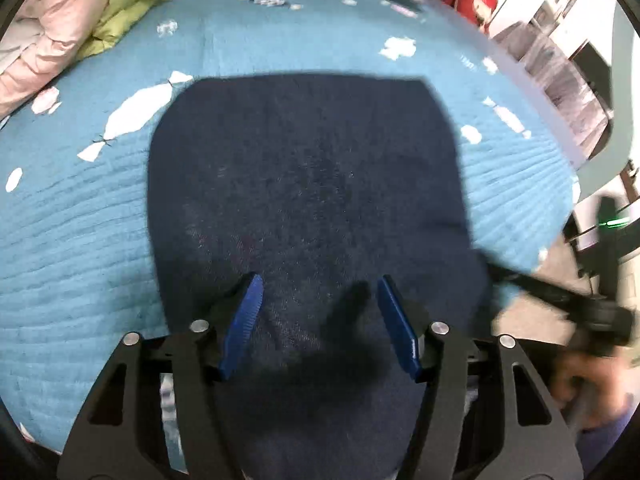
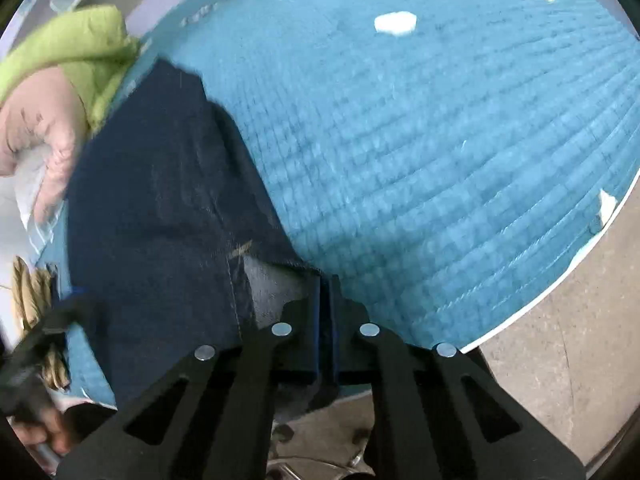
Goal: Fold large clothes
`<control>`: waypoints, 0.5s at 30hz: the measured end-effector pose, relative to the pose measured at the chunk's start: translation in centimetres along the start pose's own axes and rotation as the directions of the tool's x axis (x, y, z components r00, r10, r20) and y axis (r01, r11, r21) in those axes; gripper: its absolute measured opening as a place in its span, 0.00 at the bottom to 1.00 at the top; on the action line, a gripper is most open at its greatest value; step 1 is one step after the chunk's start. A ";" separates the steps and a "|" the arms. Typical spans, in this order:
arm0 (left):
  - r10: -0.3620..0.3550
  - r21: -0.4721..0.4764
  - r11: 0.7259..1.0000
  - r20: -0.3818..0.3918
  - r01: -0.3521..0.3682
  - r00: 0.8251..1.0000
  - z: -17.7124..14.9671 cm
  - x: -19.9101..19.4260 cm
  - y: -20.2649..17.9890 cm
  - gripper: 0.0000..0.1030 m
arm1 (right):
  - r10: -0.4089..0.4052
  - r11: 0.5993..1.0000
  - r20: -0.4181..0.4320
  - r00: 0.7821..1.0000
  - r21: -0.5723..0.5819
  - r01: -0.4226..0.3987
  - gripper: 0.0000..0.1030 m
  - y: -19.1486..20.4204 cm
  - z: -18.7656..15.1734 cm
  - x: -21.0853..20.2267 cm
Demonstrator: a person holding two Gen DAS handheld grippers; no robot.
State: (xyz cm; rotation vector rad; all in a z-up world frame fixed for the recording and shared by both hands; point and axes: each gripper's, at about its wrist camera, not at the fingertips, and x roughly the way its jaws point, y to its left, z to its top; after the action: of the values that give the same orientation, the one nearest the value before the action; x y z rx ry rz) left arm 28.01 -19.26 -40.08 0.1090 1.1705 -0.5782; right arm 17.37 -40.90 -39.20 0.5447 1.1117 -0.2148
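A dark blue garment [image 1: 304, 184] lies flat on the teal bed cover [image 1: 80, 240], its long axis running away from you. Your left gripper [image 1: 320, 304] hovers wide open over its near end, holding nothing. Your right gripper [image 2: 326, 296] is clamped onto the garment's near right corner. No readable writing or labels.

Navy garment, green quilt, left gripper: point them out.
navy garment [image 1: 304, 168]: left wrist view, middle of the folded panel.
green quilt [image 2: 80, 36]: right wrist view, top of the bunched fabric.
left gripper [image 1: 320, 300]: left wrist view, midway between fingers.
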 end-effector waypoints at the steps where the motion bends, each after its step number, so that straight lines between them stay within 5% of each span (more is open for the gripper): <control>1: 0.006 0.011 1.000 -0.007 -0.006 1.000 0.1 0.5 -0.1 0.59 | 0.037 0.999 0.043 0.998 -0.021 -0.036 0.05 0.8 0.5 -1.3; 6: 0.017 0.045 0.999 -0.028 -0.016 0.999 0.6 1.3 -0.8 0.59 | 0.209 0.973 0.071 0.975 -0.118 -0.200 0.05 5.8 4.1 -1.0; 9: 0.013 0.049 0.999 -0.025 -0.011 1.000 0.3 1.5 -0.8 0.59 | 0.219 0.965 0.081 0.972 -0.168 -0.203 0.05 8.5 5.7 -0.4; 13: 0.028 0.095 0.995 -0.014 -0.026 1.000 0.1 1.5 -1.6 0.59 | 0.061 0.979 0.182 0.981 -0.205 -0.023 0.08 10.4 6.9 -2.3; 15: 0.017 0.112 0.994 -0.009 -0.016 1.000 -0.4 1.7 -2.3 0.59 | 0.151 0.970 0.152 0.977 -0.212 -0.117 0.09 9.5 7.2 -2.4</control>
State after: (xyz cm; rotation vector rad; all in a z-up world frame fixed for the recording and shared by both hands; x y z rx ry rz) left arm 27.00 -21.70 -41.23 0.2173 1.1459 -0.6297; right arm 26.04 -36.80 -31.74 0.4106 0.9171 -0.0277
